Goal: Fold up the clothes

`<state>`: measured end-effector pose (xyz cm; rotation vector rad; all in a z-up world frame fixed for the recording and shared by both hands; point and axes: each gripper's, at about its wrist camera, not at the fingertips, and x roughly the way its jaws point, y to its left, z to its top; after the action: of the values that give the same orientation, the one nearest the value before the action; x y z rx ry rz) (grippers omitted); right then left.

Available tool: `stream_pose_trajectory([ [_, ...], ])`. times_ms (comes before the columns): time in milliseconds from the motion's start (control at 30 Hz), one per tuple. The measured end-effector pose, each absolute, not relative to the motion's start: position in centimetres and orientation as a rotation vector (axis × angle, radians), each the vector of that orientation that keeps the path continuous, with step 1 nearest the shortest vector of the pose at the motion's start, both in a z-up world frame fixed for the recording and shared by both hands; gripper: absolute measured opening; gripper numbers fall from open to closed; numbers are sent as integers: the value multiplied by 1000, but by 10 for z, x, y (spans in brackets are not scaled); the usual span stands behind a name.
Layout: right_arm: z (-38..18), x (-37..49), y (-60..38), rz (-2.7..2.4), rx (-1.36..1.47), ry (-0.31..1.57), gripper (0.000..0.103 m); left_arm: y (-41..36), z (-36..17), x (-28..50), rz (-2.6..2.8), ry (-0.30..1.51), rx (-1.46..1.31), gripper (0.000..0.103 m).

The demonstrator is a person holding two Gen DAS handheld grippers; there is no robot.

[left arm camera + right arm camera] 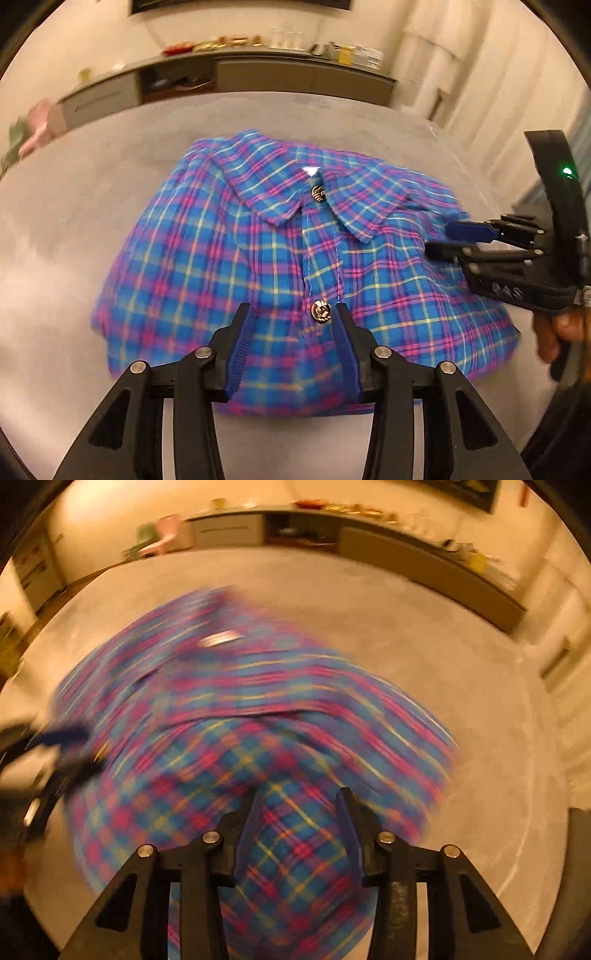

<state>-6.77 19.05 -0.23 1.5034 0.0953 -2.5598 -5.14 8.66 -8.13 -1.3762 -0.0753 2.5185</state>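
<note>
gaping over the folded blue-pink plaid cotton shirt (280, 258), both left gripper (295, 319) and right gripper (297, 805) hold nothing; a snagged pad could undo the fold.

Looked like a home living room. Had a long low sideboard (236, 75) cluttered with small household items, pale curtains (439, 74), plain cream walls.

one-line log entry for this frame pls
task: fold clothes | item: blue-pink plaid button shirt, folded on grey surface | left gripper: open over near edge | right gripper: open over shirt side | right view blurred
</note>
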Motion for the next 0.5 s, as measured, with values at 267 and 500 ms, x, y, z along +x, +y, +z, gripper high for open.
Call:
stream_pose_trajectory([
  [267, 25, 7, 182, -2733, 1328, -207, 64, 76, -53, -23, 2636, 61, -1266, 55],
  [500, 3, 16, 178, -2754, 1407, -228, 64, 76, -48, -37, 2645, 68, -1245, 59],
])
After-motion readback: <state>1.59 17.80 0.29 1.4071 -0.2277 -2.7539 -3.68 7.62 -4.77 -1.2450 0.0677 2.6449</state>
